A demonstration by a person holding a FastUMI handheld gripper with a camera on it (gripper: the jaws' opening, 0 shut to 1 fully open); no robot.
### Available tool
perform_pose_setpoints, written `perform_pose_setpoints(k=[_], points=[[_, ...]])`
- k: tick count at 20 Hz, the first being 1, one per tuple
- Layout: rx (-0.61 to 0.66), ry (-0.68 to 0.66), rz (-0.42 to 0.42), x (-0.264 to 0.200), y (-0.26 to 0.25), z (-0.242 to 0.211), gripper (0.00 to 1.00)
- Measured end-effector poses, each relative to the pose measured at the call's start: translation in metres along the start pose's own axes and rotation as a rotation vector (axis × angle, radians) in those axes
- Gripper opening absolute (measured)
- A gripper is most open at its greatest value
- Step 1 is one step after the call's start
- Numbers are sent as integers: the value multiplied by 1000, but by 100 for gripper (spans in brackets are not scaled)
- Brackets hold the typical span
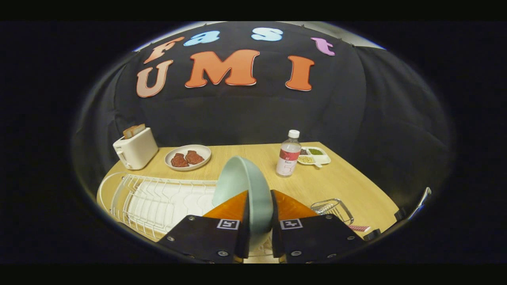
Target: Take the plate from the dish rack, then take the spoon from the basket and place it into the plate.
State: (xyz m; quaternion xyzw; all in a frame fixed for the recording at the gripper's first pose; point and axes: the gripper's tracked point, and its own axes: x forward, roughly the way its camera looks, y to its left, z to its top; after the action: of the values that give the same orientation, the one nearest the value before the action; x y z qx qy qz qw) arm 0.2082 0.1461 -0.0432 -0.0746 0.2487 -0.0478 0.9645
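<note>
The gripper [259, 221] clamps the pale green plate [241, 186] on edge between its 2 fingers, lifted beside the dish rack [158, 202] at the table's [356, 190] near-left corner. Step 1 seems underway; next, lay it flat before fetching from the basket [332, 209].

You face black cloth wall [253, 114], draped in soft folds, closing booth behind table. Pale strip of lighter surface peeks above cloth's top edge. Light wooden table [340, 182] meets foot of wall; its far edge runs along cloth. Light falls warm on tabletop, cloth stays dim. Right of table, beyond its edge, only darkness; you cannot make out floor there.
</note>
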Motion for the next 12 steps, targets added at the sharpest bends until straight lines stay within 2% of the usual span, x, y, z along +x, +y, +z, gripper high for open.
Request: perform_pose_setpoints(k=[3, 6, 9, 12], points=[[-98, -57, -61, -8, 1, 20, 22], [-128, -120, -90, -22, 0, 44, 22], [-115, -172, -79, -44, -4, 58, 22], [-102, -206, -29, -73, -6, 60, 22]])
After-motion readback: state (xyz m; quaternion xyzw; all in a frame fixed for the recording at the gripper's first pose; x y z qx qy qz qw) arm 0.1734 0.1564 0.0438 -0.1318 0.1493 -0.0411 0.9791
